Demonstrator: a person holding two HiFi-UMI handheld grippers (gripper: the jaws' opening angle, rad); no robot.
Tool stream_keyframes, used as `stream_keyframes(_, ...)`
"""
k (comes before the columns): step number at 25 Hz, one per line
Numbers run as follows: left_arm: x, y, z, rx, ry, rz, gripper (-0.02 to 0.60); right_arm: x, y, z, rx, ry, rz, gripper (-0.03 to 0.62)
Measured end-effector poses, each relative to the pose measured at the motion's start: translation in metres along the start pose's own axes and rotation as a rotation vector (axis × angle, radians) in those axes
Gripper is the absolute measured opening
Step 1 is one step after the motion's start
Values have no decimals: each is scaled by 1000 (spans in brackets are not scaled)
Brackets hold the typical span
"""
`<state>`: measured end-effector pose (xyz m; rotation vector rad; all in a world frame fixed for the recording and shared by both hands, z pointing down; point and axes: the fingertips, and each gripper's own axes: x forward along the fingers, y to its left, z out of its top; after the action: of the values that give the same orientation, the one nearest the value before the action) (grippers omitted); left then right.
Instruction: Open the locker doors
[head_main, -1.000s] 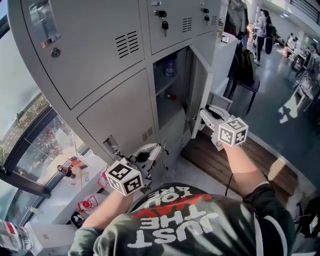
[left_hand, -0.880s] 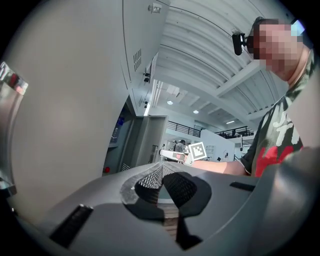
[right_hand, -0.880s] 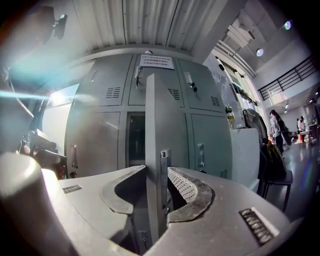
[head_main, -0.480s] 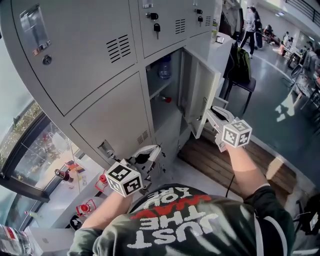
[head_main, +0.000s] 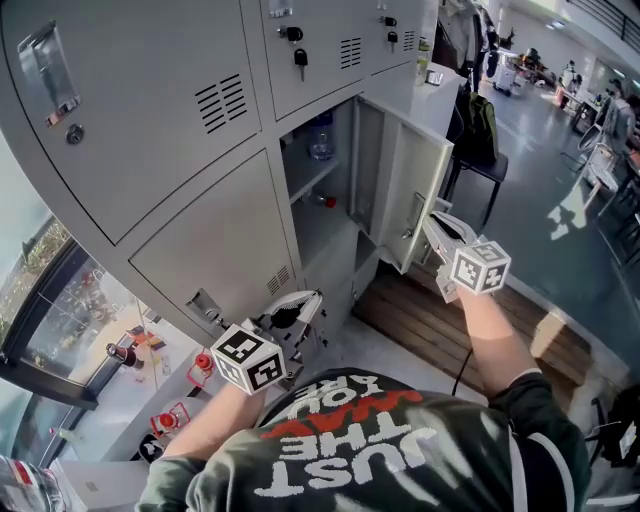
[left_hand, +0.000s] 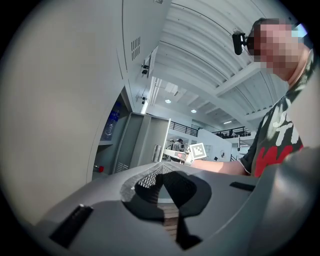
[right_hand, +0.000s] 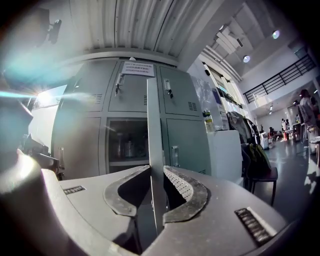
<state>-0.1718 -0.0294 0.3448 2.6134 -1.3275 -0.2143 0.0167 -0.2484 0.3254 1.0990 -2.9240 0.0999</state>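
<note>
Open door (head_main: 418, 205): stands wider than a second ago, swung out to the right from the middle column of the lockers (head_main: 150, 110); shows more of the inside, with a bottle (head_main: 320, 143) above the shelf (head_main: 308, 184).
Right claw (right_hand: 156, 167): closing on the free edge of the open door and pinching it upright between both pads; has moved outward and to the right with the door over the last second.
Left claw (head_main: 298, 308): pressed together on nothing; hangs low, just in front of the lower-left door (head_main: 215, 255), in much the same spot as a second ago.
Lower-left door: shut, with its latch close beside the left claw.
Upper doors (head_main: 320, 50): shut, with keys (head_main: 297, 60) hanging from the locks of the middle and right ones.
Meaning for the task: one door as good as open, probably needing only a little more swing before release; several others not yet touched, so judged early to midway.
Next call: probably the lower-left door, being nearest the idle left claw.
Risk: thin sheet edge, likely to slip from the pads if pulled at an angle rather than along the door's arc.
</note>
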Motion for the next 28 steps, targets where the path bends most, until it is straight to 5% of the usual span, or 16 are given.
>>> stream_keyframes(28,55,17,-4,-18,4,41,2,23,-125,8,-13,-7,-98,58)
